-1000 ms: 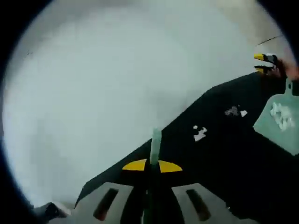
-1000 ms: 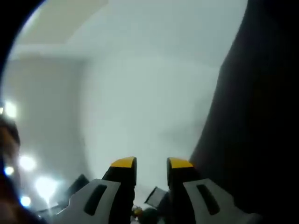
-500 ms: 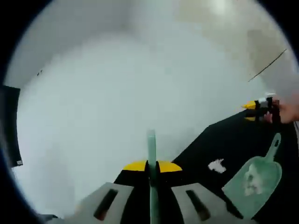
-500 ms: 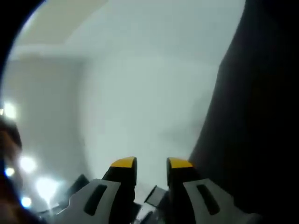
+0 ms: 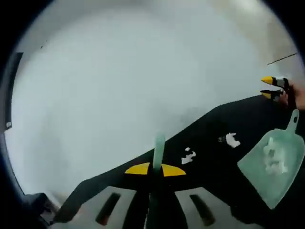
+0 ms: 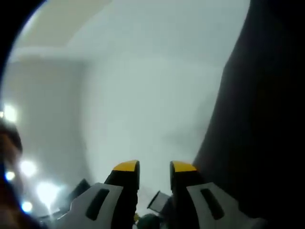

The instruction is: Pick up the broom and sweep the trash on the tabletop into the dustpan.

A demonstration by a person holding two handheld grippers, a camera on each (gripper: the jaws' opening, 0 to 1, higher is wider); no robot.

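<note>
Left gripper (image 5: 155, 170) has its 2 yellow-tipped jaws pressed onto a thin teal broom handle (image 5: 158, 149), which runs up between them and pokes out a little past the tips. Beyond the jaws lies the black tabletop (image 5: 224, 162), its far edge running diagonally against a pale, blurred floor.

On the tabletop, 2 small white scraps of trash sit apart from each other: 1 scrap (image 5: 189, 155) just right of the gripper's tips and another scrap (image 5: 232, 140) farther right, near the dustpan. The teal dustpan (image 5: 276, 164) rests at the right side of the left gripper view, its handle pointing up toward the table's far edge, and white bits (image 5: 273, 157) already lie inside its scoop. Near the tip of that handle, at the table's edge, the right gripper (image 5: 270, 88) comes into view with its yellow tips a small gap apart, a hand (image 5: 294, 95) behind it.

In the right gripper view, the right gripper's (image 6: 155, 167) jaws stand slightly spread with nothing between the tips, pointing past the dark tabletop edge (image 6: 257, 105) toward a pale, blurred background. The broom's brush end is out of sight.
</note>
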